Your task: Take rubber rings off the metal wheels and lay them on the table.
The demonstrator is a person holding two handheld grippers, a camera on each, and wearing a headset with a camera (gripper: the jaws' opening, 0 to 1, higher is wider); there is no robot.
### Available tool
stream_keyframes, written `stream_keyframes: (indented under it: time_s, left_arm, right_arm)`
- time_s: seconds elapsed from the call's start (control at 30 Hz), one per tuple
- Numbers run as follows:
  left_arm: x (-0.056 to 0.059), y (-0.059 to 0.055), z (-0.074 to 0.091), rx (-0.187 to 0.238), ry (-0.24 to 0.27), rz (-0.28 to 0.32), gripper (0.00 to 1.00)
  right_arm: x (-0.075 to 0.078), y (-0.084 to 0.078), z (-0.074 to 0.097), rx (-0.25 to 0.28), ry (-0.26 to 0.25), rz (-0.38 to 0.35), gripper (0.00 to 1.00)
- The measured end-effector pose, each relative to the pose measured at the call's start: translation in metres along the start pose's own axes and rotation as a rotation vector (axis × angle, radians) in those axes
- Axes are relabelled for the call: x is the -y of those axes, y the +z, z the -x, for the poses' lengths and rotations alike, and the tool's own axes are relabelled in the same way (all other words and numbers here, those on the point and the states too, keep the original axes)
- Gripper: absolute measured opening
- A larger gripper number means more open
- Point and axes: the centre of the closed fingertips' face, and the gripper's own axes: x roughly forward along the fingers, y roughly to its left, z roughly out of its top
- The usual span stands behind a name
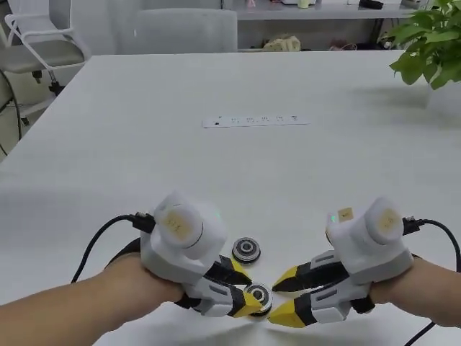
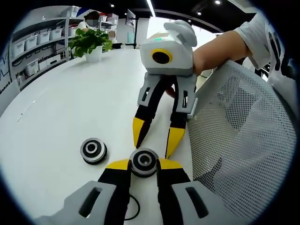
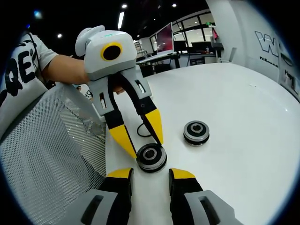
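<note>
A metal wheel [image 2: 144,161] with a black rubber ring round it rests on the white table [image 1: 230,173], and my left gripper [image 2: 144,165] is shut on its sides. In the head view that wheel [image 1: 258,296] sits at the table's near edge between the two grippers. My right gripper [image 3: 151,174] stands open, its yellow tips just short of the held wheel [image 3: 151,157], pointing straight at the left gripper [image 3: 140,133]. A second ringed wheel [image 1: 246,249] lies free a little farther out. One thin loose rubber ring [image 2: 131,206] lies flat on the table under the left gripper.
A white power strip [image 1: 256,120] lies mid-table. A potted plant [image 1: 432,43] stands at the far right corner. An office chair [image 1: 36,36] is off the far left. A mesh chair back [image 2: 243,140] is close behind the table's near edge.
</note>
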Motion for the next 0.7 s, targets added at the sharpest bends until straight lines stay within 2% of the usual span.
stream_keyframes:
  time_s: [0.37,0.7]
  left_arm:
    - [-0.0022,-0.0007,-0.0007,-0.028,0.032,-0.09,0.12]
    - [-0.0009,-0.0003,-0.0018,-0.031,0.029,-0.115,0.1]
  right_arm:
    - [0.0008,0.0006,-0.0003,0.002,-0.001,0.001,0.28]
    - [0.0001,0.0004,-0.0004,0.002,0.0,-0.001,0.28]
